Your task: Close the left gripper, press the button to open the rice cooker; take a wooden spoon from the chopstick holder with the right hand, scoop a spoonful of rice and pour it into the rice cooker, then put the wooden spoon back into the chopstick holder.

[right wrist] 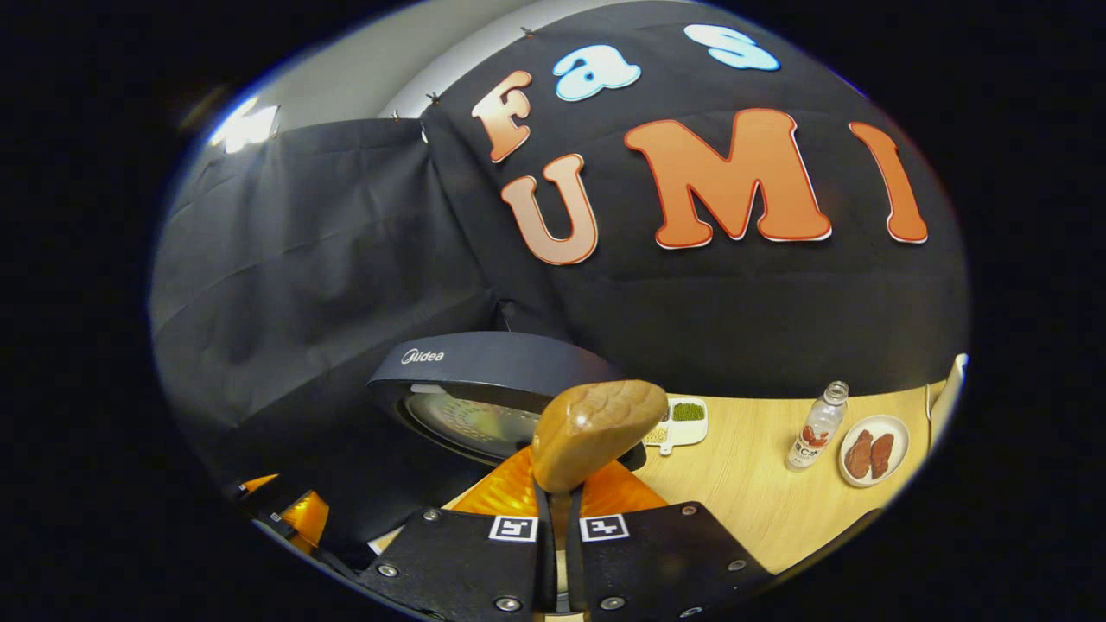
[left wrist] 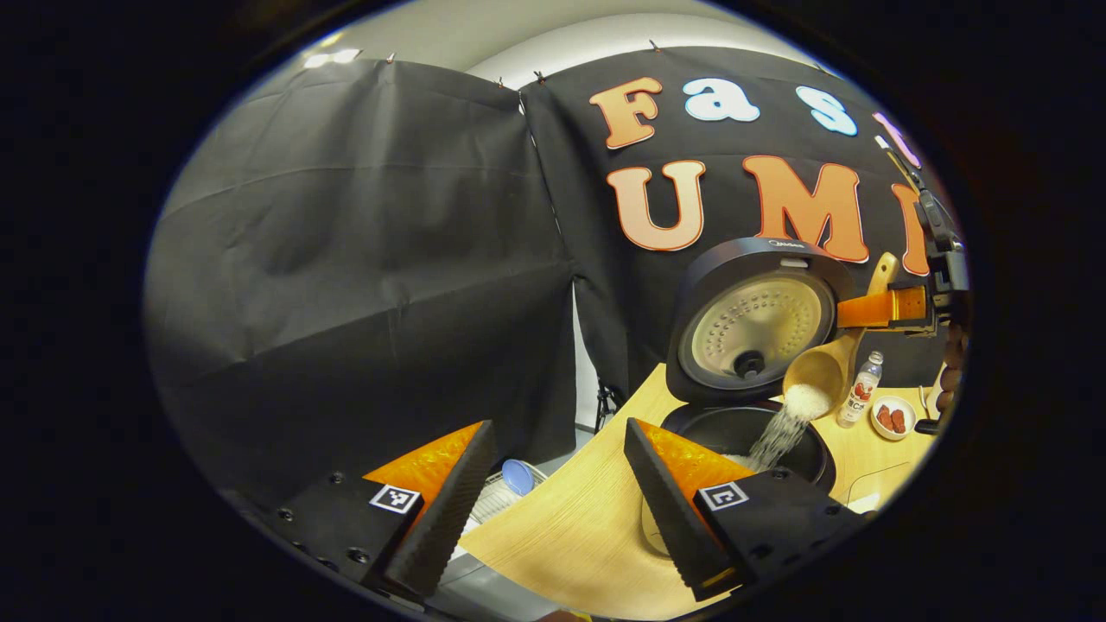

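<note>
The dark rice cooker stands with its lid (left wrist: 760,328) raised and its inner pot (left wrist: 730,432) uncovered. A wooden spoon (left wrist: 819,370) hangs tilted above the pot, and white rice (left wrist: 782,428) streams from its bowl into the pot. My right gripper (left wrist: 899,307) is shut on the spoon's handle, coming in from the right. In the right gripper view the gripper (right wrist: 559,505) clamps the handle, with the back of the spoon (right wrist: 592,432) just ahead and the lid (right wrist: 492,380) beyond it. My left gripper (left wrist: 553,449) is open and holds nothing, low and to the left of the cooker.
On the wooden table (left wrist: 587,527) behind the cooker are a small bottle (left wrist: 864,389) and a plate (left wrist: 893,418) with red pieces. A white divided dish (right wrist: 683,423) with green beans sits near the lid. A dish rack with a blue item (left wrist: 518,475) lies off the table's left edge.
</note>
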The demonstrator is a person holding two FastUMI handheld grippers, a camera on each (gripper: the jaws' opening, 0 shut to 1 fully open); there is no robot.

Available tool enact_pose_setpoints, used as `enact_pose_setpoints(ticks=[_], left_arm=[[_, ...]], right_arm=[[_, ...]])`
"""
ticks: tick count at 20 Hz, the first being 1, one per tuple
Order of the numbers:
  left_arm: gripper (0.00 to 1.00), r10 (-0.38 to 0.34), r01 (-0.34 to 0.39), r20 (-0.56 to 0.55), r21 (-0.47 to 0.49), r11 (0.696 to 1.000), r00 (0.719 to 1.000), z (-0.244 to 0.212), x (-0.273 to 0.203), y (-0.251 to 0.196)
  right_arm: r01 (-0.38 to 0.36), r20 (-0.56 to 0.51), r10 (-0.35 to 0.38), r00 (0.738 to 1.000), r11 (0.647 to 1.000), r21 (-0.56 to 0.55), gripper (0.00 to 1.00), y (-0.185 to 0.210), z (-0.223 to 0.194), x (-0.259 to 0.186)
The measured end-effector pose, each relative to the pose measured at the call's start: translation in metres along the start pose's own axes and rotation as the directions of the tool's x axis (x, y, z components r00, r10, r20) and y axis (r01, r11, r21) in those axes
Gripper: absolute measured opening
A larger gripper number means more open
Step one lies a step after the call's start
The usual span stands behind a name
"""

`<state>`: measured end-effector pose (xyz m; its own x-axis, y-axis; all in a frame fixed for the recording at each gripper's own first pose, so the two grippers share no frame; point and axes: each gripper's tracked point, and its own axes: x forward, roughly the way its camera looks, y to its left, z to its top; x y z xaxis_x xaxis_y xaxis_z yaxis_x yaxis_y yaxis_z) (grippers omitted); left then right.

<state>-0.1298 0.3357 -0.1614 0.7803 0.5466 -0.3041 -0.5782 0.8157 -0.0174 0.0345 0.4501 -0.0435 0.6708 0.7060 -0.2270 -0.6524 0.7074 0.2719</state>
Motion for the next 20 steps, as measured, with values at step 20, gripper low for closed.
enact_pose_setpoints(ticks=[20], left_arm=[[0.96,0.010,-0.011,-0.015,-0.012,1.000,1.000,-0.006,-0.001,-0.002]], right_arm=[[-0.056,0.122,0.118,0.986,0.905,-0.422,0.04,0.046,0.013,-0.026]])
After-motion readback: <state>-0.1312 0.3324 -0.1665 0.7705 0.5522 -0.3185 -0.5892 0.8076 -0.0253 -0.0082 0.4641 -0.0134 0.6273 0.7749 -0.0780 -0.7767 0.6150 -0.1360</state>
